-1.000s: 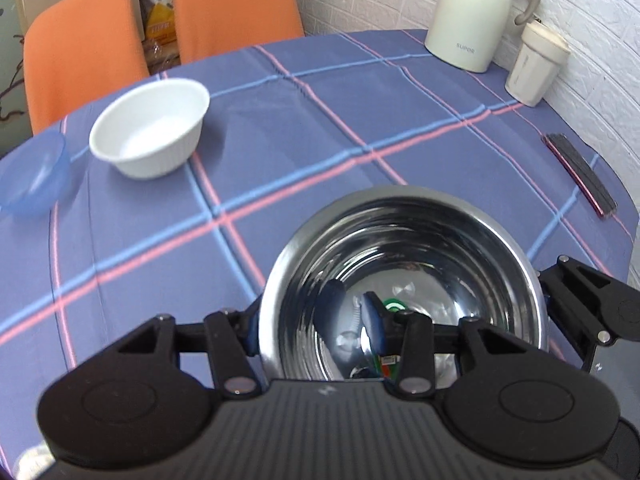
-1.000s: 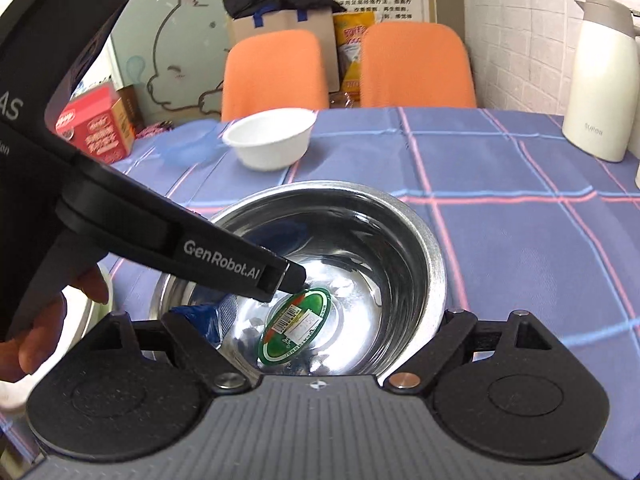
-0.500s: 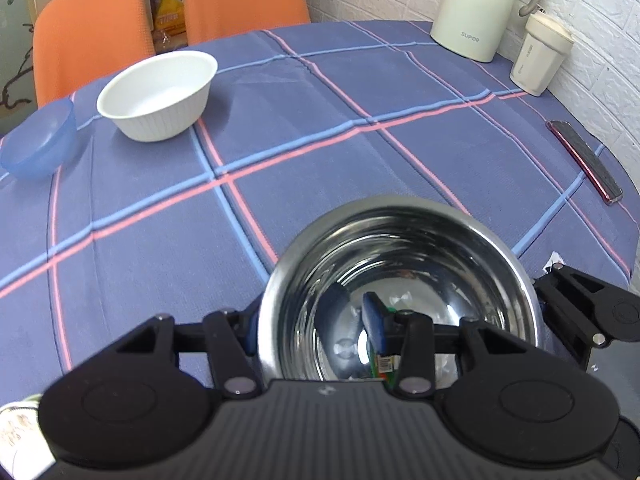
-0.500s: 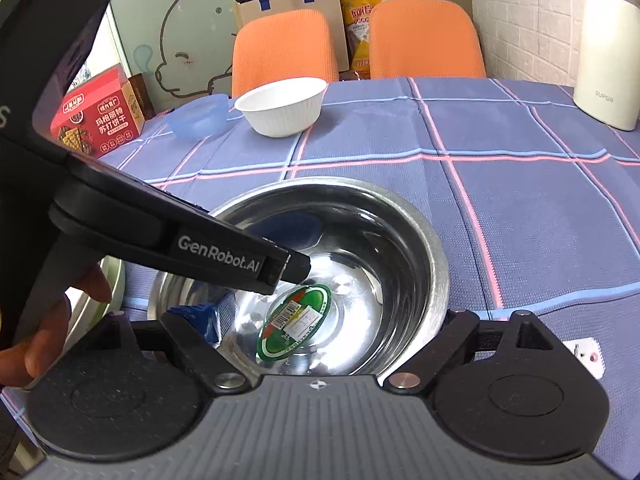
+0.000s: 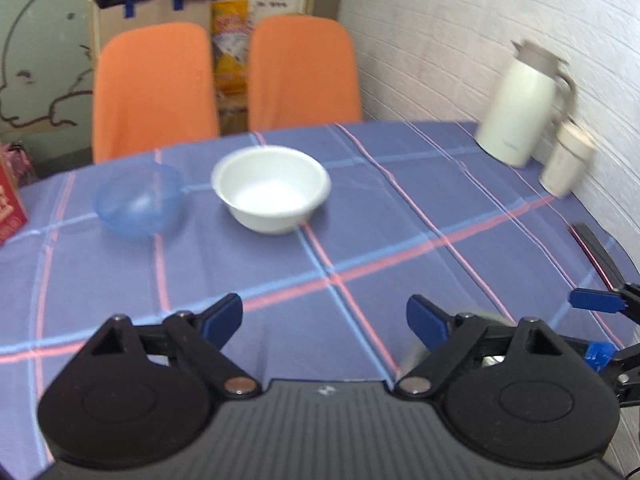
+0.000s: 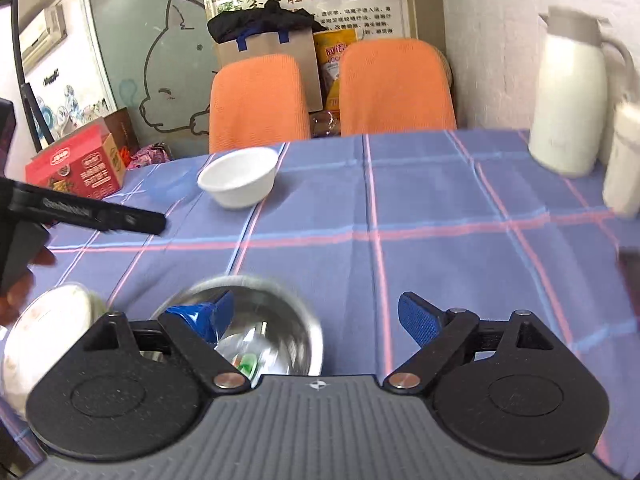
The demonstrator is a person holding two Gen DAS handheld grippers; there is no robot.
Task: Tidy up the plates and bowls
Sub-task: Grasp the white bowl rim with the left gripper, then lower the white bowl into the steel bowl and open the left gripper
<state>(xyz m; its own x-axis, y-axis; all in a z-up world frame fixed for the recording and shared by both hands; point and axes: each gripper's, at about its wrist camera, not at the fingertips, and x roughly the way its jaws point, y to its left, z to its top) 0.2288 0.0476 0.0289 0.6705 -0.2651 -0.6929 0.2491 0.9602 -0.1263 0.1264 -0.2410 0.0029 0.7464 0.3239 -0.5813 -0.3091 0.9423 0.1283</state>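
On the checked tablecloth (image 5: 400, 216), both grippers hang spread wide and empty.

Only the right wrist view shows the steel bowl (image 6: 276, 320) at the near edge beneath the right gripper (image 6: 316, 316), a pale plate (image 6: 44, 324) beside it. The left gripper (image 5: 324, 316) faces the white bowl (image 5: 272, 188) and blue bowl (image 5: 138, 200) toward the far edge; flask (image 5: 520, 108) and cup (image 5: 566, 164) occupy the far right corner.

Three bowls are sitting ahead of the grippers: one white bowl (image 5: 272, 194), one blue bowl (image 5: 138, 200), one steel bowl (image 6: 256, 328). Two orange chairs (image 6: 260, 104) are standing beyond, plus one jug (image 5: 520, 100) and one cup (image 5: 566, 160).
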